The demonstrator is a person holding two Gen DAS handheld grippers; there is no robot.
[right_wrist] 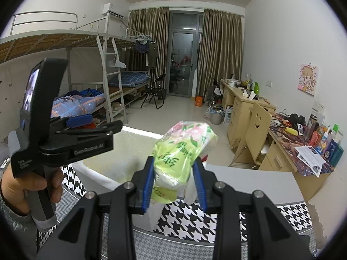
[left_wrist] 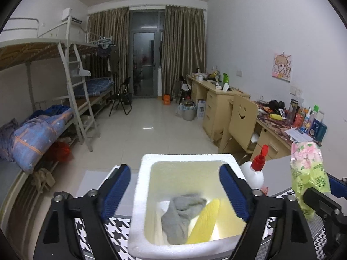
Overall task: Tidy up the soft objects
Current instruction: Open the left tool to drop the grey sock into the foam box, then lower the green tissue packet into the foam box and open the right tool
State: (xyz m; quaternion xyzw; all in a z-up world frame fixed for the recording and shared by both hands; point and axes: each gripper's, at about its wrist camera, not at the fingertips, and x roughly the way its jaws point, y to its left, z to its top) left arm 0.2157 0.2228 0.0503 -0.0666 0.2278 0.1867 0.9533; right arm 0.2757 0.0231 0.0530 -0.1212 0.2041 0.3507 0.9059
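Observation:
A white foam box (left_wrist: 141, 186) stands on the houndstooth cloth. Inside lie a grey sock (left_wrist: 182, 214) and a yellow cloth (left_wrist: 206, 221). My left gripper (left_wrist: 176, 192) is open and empty, its blue pads spread above the box. My right gripper (right_wrist: 174, 184) is shut on a green and pink tissue pack (right_wrist: 184, 149) and holds it in the air right of the box. The pack (left_wrist: 308, 173) and the right gripper (left_wrist: 321, 197) also show at the right of the left wrist view. The left gripper (right_wrist: 73, 127) shows at the left of the right wrist view.
A white bottle with a red cap (left_wrist: 256, 171) stands just right of the box. The table (right_wrist: 249, 179) is grey with a houndstooth cloth (right_wrist: 186, 218). Bunk beds (left_wrist: 54, 108) line the left wall, desks (left_wrist: 219, 99) and a wooden chair (left_wrist: 240, 117) the right.

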